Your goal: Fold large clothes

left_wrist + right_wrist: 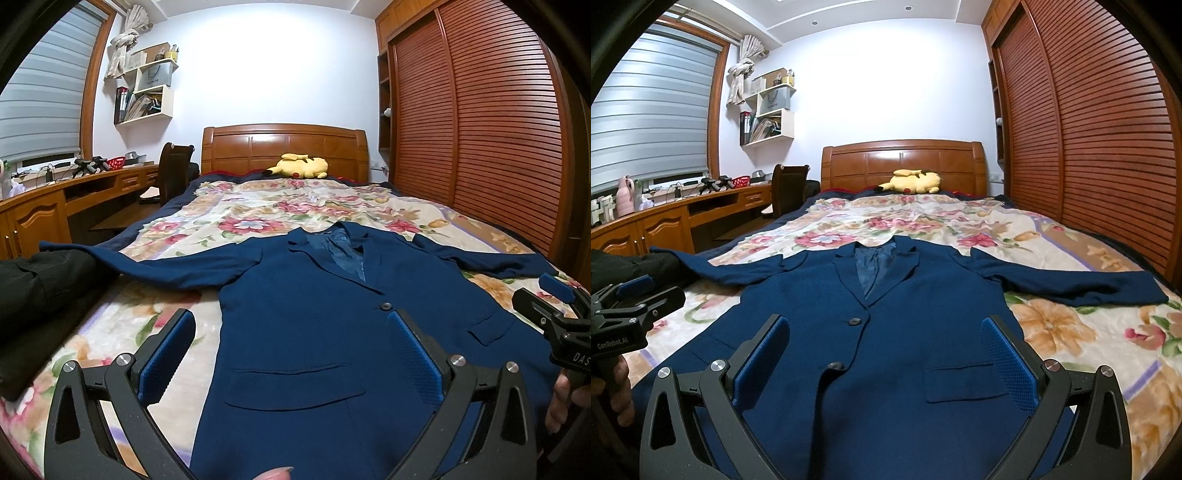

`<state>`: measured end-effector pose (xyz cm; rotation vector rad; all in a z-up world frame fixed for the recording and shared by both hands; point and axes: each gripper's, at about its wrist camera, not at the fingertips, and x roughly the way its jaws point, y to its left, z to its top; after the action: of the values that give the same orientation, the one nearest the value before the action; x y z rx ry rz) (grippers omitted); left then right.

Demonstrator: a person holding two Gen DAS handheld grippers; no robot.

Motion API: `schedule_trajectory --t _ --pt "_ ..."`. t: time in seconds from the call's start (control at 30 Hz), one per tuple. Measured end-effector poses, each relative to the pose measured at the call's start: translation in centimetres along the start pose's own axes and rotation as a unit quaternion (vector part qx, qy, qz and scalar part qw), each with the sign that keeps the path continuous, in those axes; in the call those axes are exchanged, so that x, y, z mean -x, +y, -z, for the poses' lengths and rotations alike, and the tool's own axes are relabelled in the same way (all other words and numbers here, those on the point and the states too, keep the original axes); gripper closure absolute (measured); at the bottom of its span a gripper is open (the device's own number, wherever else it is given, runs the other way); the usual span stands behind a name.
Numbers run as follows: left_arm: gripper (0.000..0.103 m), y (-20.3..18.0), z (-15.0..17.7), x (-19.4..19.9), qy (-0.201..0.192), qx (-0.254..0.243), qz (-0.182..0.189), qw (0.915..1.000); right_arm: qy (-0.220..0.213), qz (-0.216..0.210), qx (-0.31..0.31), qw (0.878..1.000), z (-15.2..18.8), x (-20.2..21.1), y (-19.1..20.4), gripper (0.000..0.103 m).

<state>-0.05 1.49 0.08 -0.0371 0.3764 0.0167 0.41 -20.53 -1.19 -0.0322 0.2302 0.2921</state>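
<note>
A navy blazer (pixel 886 332) lies front-up and flat on the floral blanket (pixel 1071 332) of the bed, sleeves spread to both sides. Left tool (pixel 291 354) and right tool (pixel 882 354) hover over its lower front, both spread wide and gripping nothing. Bare blanket lies beyond the collar; the hem is cut off below, and a black garment (pixel 33 295) touches the left cuff

Left gripper (pixel 291 347) and right gripper (pixel 882 350) are held side by side, level, jaws spread wide and empty, a hand (pixel 618 387) gripping each handle.
</note>
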Motion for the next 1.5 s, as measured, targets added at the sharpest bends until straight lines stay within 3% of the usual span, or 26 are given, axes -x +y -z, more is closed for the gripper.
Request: schedule_trajectory --t 1.5 --pt "0.000 1.6 -0.6 -0.2 -0.004 -0.001 -0.003 1.0000 0.000 0.000 -0.001 1.000 0.0 0.0 0.0 0.000"
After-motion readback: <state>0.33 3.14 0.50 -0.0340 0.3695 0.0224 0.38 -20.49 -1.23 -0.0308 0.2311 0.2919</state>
